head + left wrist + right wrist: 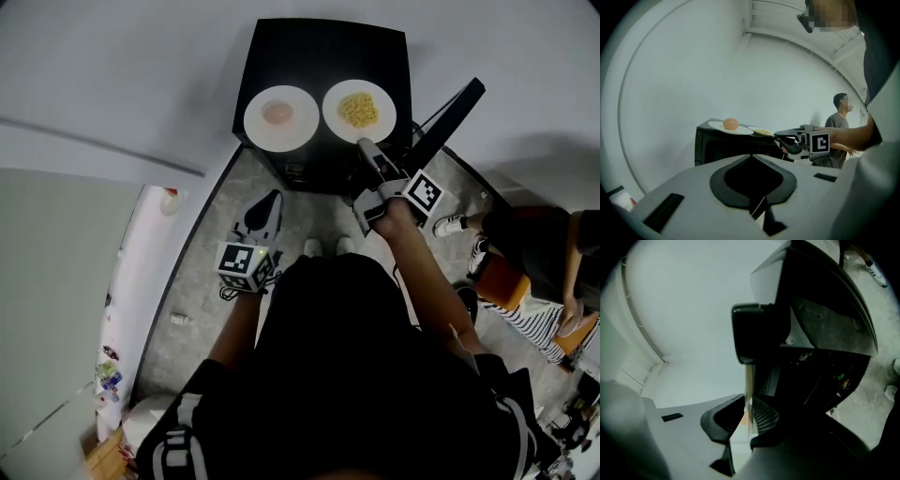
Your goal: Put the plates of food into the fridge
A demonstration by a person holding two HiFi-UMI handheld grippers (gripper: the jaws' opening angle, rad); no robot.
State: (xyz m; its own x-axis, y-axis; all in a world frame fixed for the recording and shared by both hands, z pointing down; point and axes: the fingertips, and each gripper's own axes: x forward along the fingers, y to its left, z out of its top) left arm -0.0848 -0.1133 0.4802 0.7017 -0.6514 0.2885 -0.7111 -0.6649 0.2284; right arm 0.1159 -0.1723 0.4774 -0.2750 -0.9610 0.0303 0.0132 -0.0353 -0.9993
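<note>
A: What is taken up by the largest part of the scene?
B: A pale wall (112, 66) and a speckled grey floor (202, 281) are seen. A black cabinet (319, 47) is stood on the floor against that wall. A seated person (548, 248) is seen at the right edge, well apart from the cabinet.
A: Where are the plates of food found?
B: Both are set on top of the cabinet, side by side and just apart. The plate of noodles (334, 114) is placed on the right. The plate with a round pinkish-orange piece of food (253, 120) is placed on the left.
A: How are the right tongs held?
B: The right tongs (366, 147) are held level and rolled onto their side at the near rim of the plate of noodles. In the right gripper view that rim is seen edge-on between the two pads, which are drawn narrow and pressed on it.
A: And the left tongs?
B: The left tongs (271, 198) are held low over the floor, in front of the cabinet and well apart from both plates. Their jaws are brought together, and nothing is seen between them.
A: What is smallest?
B: The yellow noodles (359, 110) are heaped at the middle of their plate.
</note>
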